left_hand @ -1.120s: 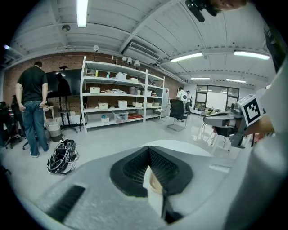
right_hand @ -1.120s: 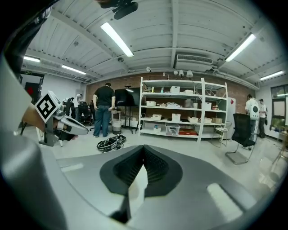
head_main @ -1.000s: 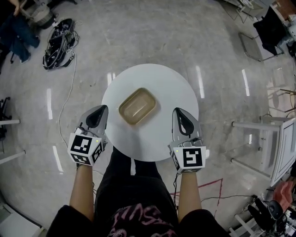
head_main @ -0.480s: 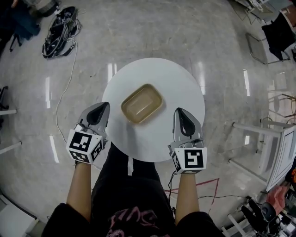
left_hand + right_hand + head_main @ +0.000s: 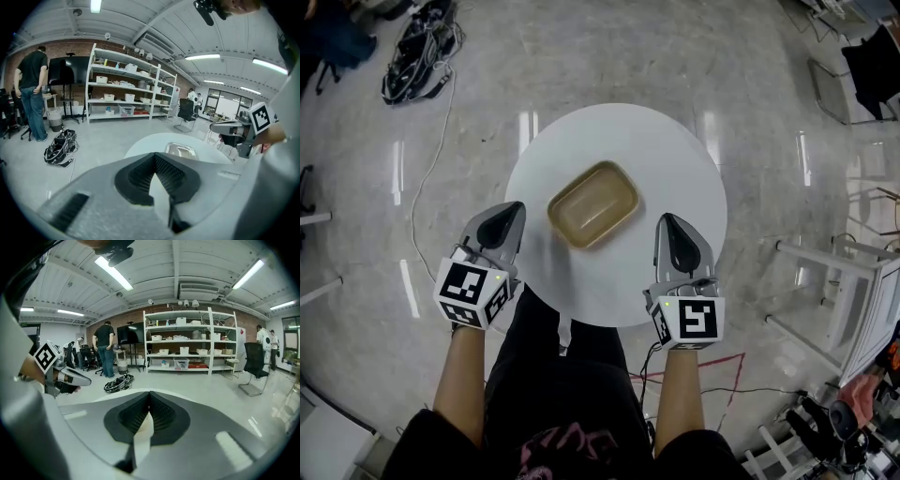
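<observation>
**Two tools flanking a tray.** The tan, round-cornered rectangular plastic tray (image 5: 592, 203) lies empty near the middle of the round white counter (image 5: 675, 141). Its long sides are skewed to your body line.

Your left tool (image 5: 500, 223) hovers at the counter's near-left rim. Your right tool (image 5: 680, 239) hovers over its near-right part. Both are apart from the tray and touch nothing. In each tool's own view the dark ribbed pads (image 5: 140, 176) meet at the tips with nothing between them, so both tools are clenched and empty.

**Handling notes (judgement).**
- Because the tray sits askew, corners rather than flat walls face your tools. Turning each wrist would probably be needed before the jaws could stand square to a wall.
- Closed tips can only push, so part the jaws while well clear of the rim, not at it.
- The tray looks light and the counter smooth. A sideways nudge would likely slide or spin it, so coming down from above seems safer than sweeping in.
- Your left tool is at the counter's edge, so mind that rim when you lower it.

**Surroundings.** Around the counter is a glossy grey floor (image 5: 609, 47) with a black bundle of cables (image 5: 412, 47) at the far left. White shelving (image 5: 187, 341) shows in both gripper views.
</observation>
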The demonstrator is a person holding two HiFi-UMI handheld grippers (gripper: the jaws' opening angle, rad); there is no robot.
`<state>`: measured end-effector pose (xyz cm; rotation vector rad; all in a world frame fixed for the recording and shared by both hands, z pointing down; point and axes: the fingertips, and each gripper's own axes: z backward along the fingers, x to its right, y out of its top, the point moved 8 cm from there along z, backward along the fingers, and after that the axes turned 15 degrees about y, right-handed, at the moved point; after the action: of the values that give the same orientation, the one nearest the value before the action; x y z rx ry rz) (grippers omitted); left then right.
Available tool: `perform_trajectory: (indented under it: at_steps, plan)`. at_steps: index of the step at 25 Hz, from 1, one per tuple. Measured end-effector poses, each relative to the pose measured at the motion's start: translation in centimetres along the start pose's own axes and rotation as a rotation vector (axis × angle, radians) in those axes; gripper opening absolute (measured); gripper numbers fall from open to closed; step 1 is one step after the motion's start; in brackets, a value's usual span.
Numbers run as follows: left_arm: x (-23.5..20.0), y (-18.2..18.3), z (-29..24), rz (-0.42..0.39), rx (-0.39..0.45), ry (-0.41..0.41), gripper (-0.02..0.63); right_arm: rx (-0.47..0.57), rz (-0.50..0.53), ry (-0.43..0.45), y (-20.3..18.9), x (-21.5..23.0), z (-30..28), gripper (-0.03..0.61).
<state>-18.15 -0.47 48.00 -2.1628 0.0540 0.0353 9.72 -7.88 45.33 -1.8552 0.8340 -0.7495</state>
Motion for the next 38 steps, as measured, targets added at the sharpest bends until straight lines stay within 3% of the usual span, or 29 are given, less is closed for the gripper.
perform_trajectory:
  at_steps: [11,21,31,38]
  plan:
    - [-0.3,-3.0,-1.5,0.018,-0.047,-0.006,0.002,-0.070,-0.047,-0.003,-3.3,0.4,-1.6,0.006]
    - [-0.6,-2.8,-2.7,0.052,-0.080,-0.055,0.007,-0.082,-0.099,0.018,-3.5,0.9,-2.9,0.034]
    - [0.2,-3.9,-4.1,0.121,-0.158,-0.162,0.210,-0.123,-0.167,0.061,-4.1,1.4,-3.9,0.137]
    - [0.6,-3.7,-4.9,0.193,-0.165,-0.196,0.256,-0.150,-0.215,0.078,-3.9,2.3,-5.0,0.189]
